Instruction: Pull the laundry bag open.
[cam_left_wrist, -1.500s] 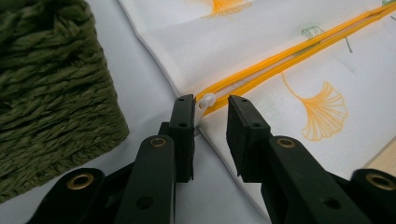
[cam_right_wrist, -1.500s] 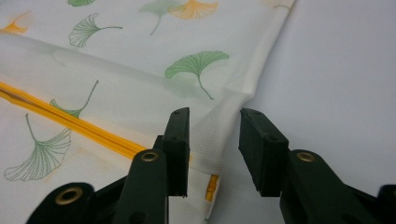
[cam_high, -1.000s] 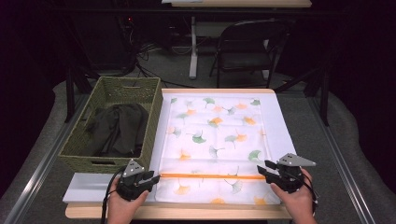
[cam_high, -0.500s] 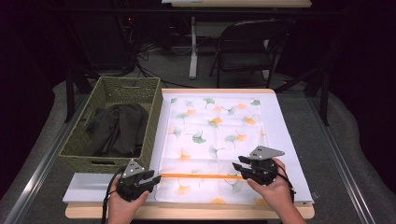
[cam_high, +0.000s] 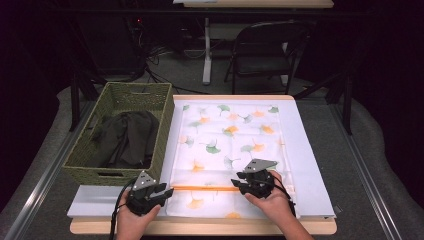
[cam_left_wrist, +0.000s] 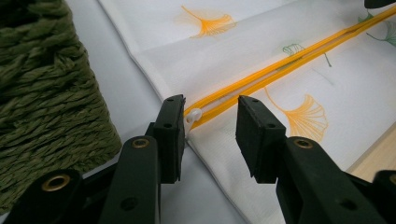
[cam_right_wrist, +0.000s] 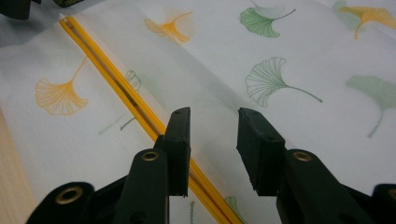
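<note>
Ginkgo-print mesh bag lay flat on surface beside basket. Left hand-held gripper gaped around orange zipper end, apparently unclamped; right hand-held gripper, jaws narrowing, empty. I judged fabric light, limp, slippery; grip zipper tape.

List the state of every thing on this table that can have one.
White leaf-printed mesh zip bag: lying flat.
Orange zipper: part open, a gap between its tapes.
Green woven basket: upright, dark cloth inside.
Left gripper: open around the zipper's end.
Right gripper: open, jaws have just been closing, above the bag.
</note>
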